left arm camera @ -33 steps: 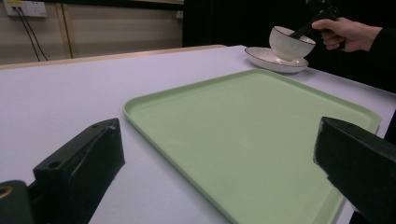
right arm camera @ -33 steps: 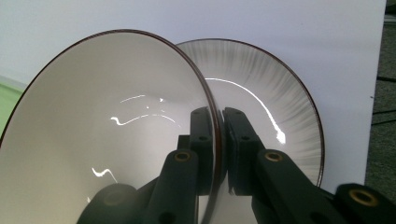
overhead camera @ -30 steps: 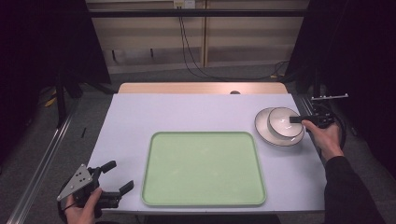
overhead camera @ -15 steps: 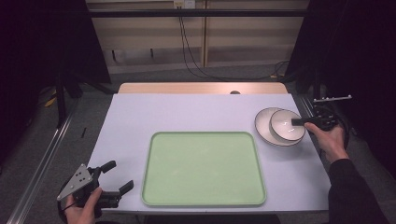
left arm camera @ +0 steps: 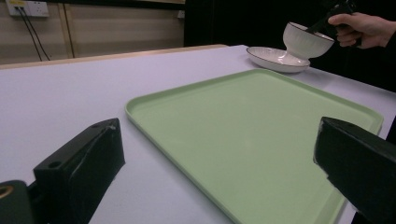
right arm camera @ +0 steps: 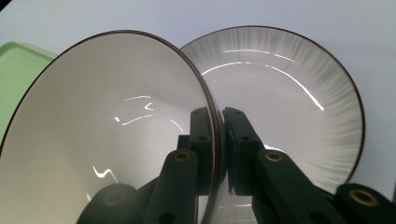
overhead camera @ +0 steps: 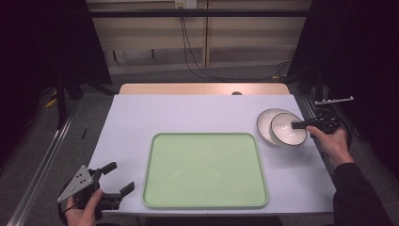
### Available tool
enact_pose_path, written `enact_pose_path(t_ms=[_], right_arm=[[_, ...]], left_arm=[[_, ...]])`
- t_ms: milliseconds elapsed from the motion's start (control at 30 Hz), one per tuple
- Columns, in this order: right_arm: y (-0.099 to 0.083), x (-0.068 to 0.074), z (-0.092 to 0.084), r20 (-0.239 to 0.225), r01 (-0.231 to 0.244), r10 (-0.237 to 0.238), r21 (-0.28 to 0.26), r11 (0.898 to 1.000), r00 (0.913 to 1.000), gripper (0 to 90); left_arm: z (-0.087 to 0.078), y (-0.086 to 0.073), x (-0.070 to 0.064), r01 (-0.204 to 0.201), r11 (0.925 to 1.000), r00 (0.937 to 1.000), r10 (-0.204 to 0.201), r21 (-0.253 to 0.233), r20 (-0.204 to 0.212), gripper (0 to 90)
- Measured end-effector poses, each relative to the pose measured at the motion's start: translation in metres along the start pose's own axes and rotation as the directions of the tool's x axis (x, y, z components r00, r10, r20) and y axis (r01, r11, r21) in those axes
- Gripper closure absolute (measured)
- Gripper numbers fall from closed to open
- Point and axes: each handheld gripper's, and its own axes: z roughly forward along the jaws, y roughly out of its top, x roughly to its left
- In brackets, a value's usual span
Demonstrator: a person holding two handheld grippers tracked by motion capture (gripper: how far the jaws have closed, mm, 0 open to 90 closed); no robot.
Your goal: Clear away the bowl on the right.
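Note:
A white bowl [overhead camera: 287, 129] with a dark rim hangs just above a white plate [overhead camera: 263, 123] at the table's right side. My right gripper [overhead camera: 298, 125] is shut on the bowl's rim [right arm camera: 218, 140], one jaw inside and one outside. In the left gripper view the bowl [left arm camera: 306, 41] is lifted a little over the plate [left arm camera: 273, 57]. A pale green tray [overhead camera: 205, 169] lies empty in the middle of the table. My left gripper [overhead camera: 121, 178] stands open near the front left corner, with nothing between its jaws.
The white table [overhead camera: 188, 115] has a wooden strip along its far edge. Cables hang down the wall behind. A metal rail [overhead camera: 42, 169] runs along the floor at the left.
The bowl has shifted slightly toward the tray and tilted off the plate in my right gripper. My left gripper has stayed where it was.

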Motion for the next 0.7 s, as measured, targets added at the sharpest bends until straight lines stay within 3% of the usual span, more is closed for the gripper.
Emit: enact_pose_path(t_ms=[700], right_arm=[[0.022, 0.041, 0.005, -0.08, 0.082, -0.081, 0.001, 0.997, 0.9935, 83.1]], left_arm=[[0.0, 0.001, -0.001, -0.008, 1.0, 0.9999, 0.008, 0.004, -0.008, 1.7]])
